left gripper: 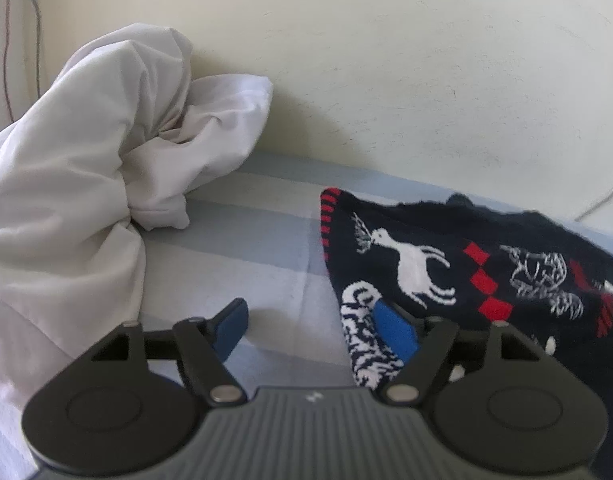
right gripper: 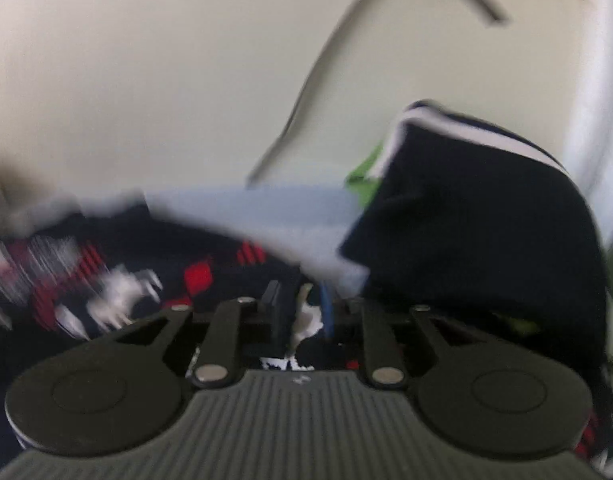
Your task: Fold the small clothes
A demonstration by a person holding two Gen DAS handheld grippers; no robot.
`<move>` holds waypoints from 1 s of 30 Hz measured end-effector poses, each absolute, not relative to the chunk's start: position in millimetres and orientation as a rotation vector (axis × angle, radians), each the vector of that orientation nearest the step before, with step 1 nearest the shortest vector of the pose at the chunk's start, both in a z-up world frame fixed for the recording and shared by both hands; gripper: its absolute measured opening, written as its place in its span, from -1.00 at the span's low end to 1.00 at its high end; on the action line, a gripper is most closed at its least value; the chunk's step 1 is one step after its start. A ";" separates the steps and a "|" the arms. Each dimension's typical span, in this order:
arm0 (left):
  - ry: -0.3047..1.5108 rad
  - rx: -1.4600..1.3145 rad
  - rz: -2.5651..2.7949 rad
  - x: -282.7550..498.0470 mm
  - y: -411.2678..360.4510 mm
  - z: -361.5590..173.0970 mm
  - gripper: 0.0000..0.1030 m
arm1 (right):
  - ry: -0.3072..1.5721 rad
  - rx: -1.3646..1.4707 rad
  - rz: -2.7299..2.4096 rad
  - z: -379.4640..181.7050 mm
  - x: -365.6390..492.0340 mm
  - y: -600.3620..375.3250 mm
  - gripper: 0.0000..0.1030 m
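Dark patterned sweater spread on a pale blue striped bed

The navy knit sweater [left gripper: 458, 272], with white deer and red diamonds, lies rumpled beside the wall. The left gripper [left gripper: 314, 328] stands spread wide, gripping nothing, its right pad touching the hem. The right gripper [right gripper: 302, 312] is nearly closed, pinching sweater fabric.

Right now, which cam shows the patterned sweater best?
Left wrist: the sweater is sharp there, white deer and red diamonds clear on navy, lying on the striped sheet. Right wrist shows it only motion-blurred, partly behind the right gripper.
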State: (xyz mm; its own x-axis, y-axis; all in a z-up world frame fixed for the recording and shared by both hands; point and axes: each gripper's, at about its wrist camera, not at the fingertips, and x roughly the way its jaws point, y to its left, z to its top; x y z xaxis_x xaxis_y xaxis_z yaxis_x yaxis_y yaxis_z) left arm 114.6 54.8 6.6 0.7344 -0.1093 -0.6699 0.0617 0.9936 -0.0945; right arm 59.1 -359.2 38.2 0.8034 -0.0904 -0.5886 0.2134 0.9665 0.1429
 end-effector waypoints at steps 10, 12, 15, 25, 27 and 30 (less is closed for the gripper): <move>0.654 -0.131 -0.352 91.5 34.7 22.6 0.26 | 0.322 0.702 -0.372 49.9 -134.7 -471.1 -0.27; 0.676 -0.090 -0.356 94.4 26.0 17.3 0.26 | 0.324 0.778 -0.422 35.4 -153.5 -481.1 -0.25; 0.689 -0.078 -0.352 96.6 23.1 15.2 0.27 | 0.306 0.896 -0.451 11.6 -167.2 -492.9 -0.17; 0.709 -0.058 -0.343 98.5 23.8 14.3 0.28 | 0.219 1.065 -0.518 -18.5 -137.7 -515.3 -0.09; 0.710 -0.061 -0.343 98.5 24.3 14.1 0.28 | 0.249 1.043 -0.524 -18.3 -124.4 -515.9 -0.33; 0.711 -0.067 -0.345 98.8 25.5 14.0 0.28 | 0.269 1.006 -0.557 -16.5 -119.1 -511.8 -0.74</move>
State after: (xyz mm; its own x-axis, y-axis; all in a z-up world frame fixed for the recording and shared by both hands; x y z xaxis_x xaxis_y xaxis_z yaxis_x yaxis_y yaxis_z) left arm 98.8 25.5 14.0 0.7039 -0.3328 -0.6274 0.2876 0.9413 -0.1767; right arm -119.1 -511.8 -16.5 0.8302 -0.3159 -0.4594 0.5562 0.4121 0.7217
